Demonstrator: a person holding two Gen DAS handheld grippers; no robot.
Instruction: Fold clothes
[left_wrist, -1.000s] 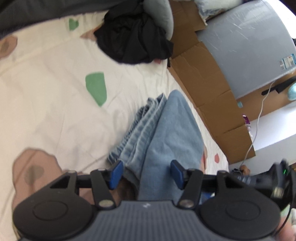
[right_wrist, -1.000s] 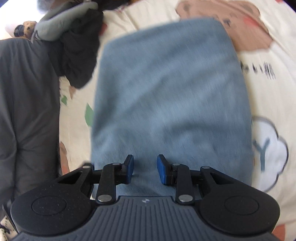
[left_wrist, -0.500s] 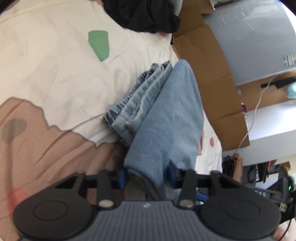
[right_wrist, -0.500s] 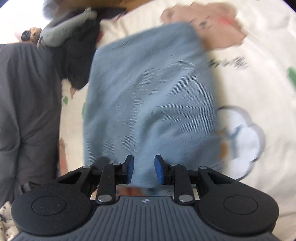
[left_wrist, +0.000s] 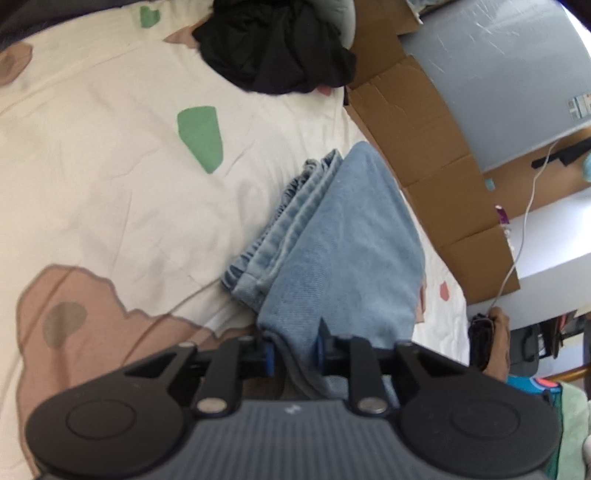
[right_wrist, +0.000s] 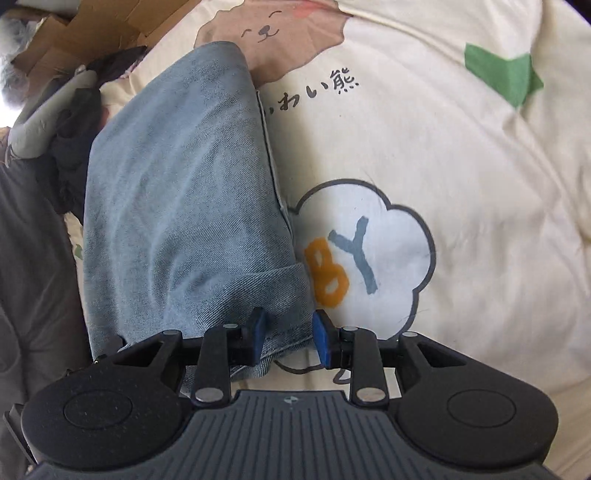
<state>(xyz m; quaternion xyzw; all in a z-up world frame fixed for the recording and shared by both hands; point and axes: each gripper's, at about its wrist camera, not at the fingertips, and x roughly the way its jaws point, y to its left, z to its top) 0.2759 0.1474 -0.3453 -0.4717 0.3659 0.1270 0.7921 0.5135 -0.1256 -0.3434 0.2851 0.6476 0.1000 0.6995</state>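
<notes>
Denim, a light-blue folded pair of jeans (left_wrist: 343, 251), lies on the cream cartoon-print bedsheet (left_wrist: 110, 166), centre of the left wrist view, its long axis running up the frame away from the claws. The left claw (left_wrist: 293, 354) has just been closing and now pinches the near corner; the right claw (right_wrist: 288, 338) clenches the near hem. Best to lift both corners evenly, keeping the edge taut, so the layers stay aligned.
</notes>
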